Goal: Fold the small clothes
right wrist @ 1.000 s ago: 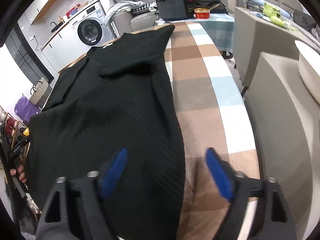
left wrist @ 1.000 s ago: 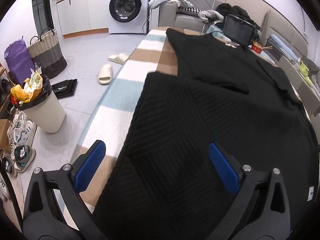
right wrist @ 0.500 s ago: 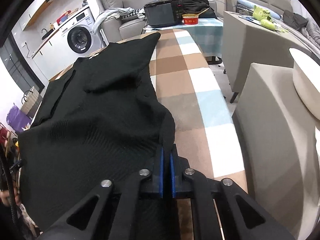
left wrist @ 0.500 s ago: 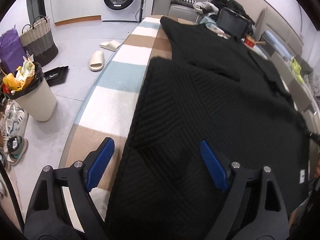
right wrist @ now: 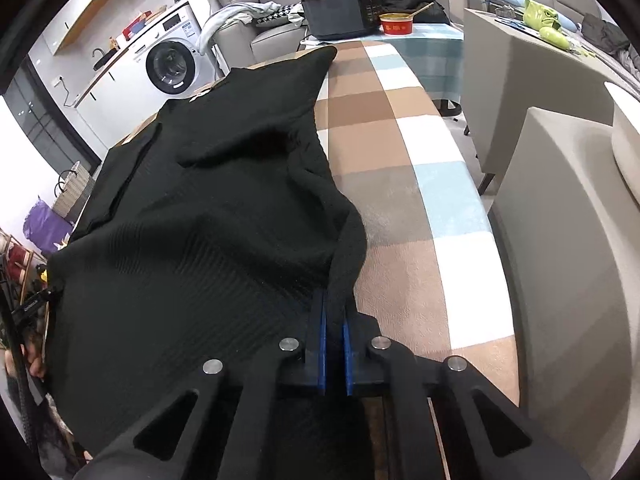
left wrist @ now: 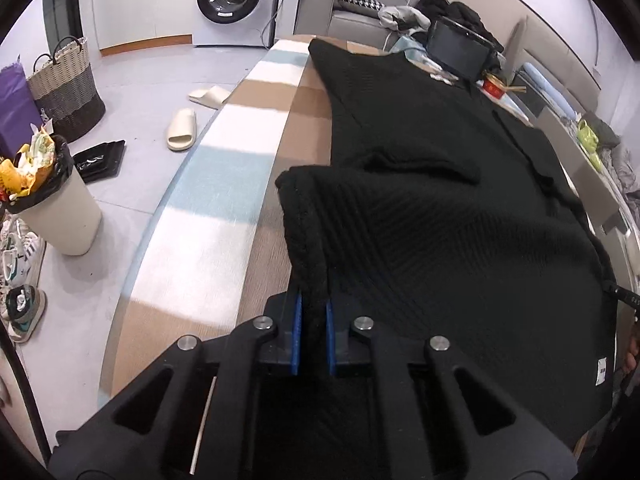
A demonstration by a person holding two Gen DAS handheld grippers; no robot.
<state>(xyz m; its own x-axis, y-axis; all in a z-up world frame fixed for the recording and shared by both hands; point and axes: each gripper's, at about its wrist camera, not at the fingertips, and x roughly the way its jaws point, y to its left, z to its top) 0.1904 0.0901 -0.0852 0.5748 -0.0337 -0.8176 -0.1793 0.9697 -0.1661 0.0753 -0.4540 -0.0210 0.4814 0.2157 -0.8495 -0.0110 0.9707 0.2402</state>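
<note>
The worktop (left wrist: pixel 224 184), covered in a cloth checked brown, white and pale blue, ran away from both cameras, and every place here is given from it. A black knitted sweater (left wrist: pixel 440 240) lay spread over most of the worktop, its far end reaching toward the sofa beyond the worktop's far edge. At the worktop's near end the two near corners of the sweater were raised in folds. The left tongs (left wrist: pixel 313 320) were clamped shut on the sweater's edge at the side nearer the floor with the bin (left wrist: pixel 60 216) and slippers (left wrist: pixel 182 128). The right tongs (right wrist: pixel 335 340) were pinched shut on the opposite edge, beside the bare checked strip of the worktop.
</note>
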